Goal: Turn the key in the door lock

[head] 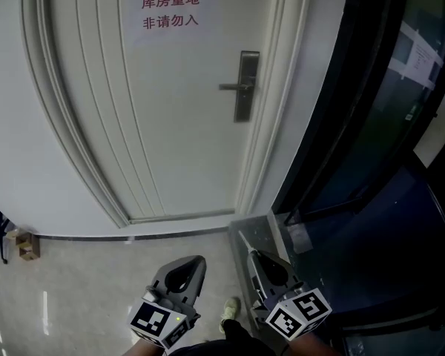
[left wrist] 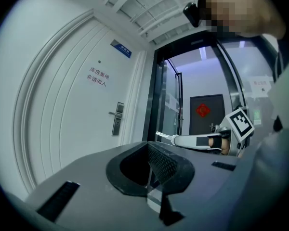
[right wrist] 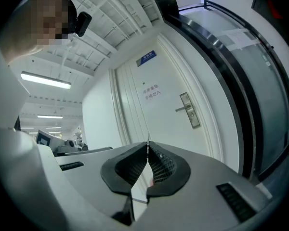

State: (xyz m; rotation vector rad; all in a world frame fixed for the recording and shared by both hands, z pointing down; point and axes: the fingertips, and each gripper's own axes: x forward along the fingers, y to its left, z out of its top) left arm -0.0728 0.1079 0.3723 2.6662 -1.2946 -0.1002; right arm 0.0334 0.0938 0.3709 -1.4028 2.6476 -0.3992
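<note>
The white door (head: pixel 178 110) stands shut ahead, and its metal lock plate with lever handle (head: pixel 245 86) is on its right side. The same lock plate (left wrist: pixel 117 118) shows far off in the left gripper view and, as the lock plate (right wrist: pixel 188 110), in the right gripper view. My left gripper (head: pixel 199 259) is held low, far from the door, shut with nothing between its jaws. My right gripper (head: pixel 253 254) is beside it, shut on a thin silvery key (left wrist: pixel 164 136) that sticks out past its tips. In the right gripper view the key (right wrist: pixel 148 143) is only an edge-on sliver.
A paper sign (head: pixel 169 12) with red characters is stuck on the upper door. A dark glass partition (head: pixel 356 124) runs along the right. A metal threshold plate (head: pixel 276 230) lies at its foot. A small cardboard box (head: pixel 26 245) sits by the left wall. The person's shoe (head: pixel 230 311) is between the grippers.
</note>
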